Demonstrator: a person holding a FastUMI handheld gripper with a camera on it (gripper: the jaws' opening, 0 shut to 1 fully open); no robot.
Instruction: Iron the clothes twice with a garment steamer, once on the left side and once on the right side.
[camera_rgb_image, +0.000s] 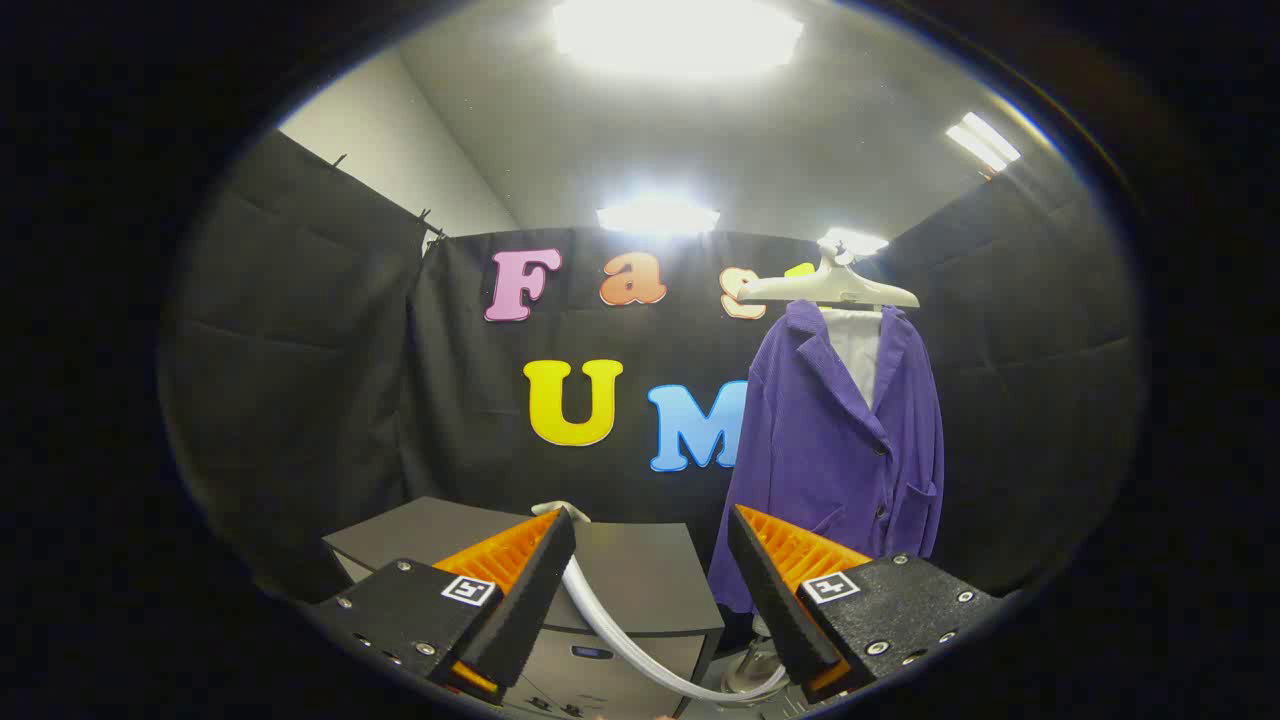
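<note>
Beyond the gripper (650, 530), whose jaws are held apart and empty, a soft purple jacket (835, 450) is seen hanging on a hanger (830, 290), while the limp steamer hose (620, 630) below is judged a poor hold.

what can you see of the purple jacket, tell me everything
The purple jacket hangs upright on a pale hanger in front of the black cloth wall, beyond the gripper and off to the side of its right finger. It looks like soft, finely ribbed cloth, with a notched lapel, dark buttons down the front and a patch pocket low on one side. It hangs open at the collar, showing a white lining or shirt inside. The open fingers do not touch it.
</note>
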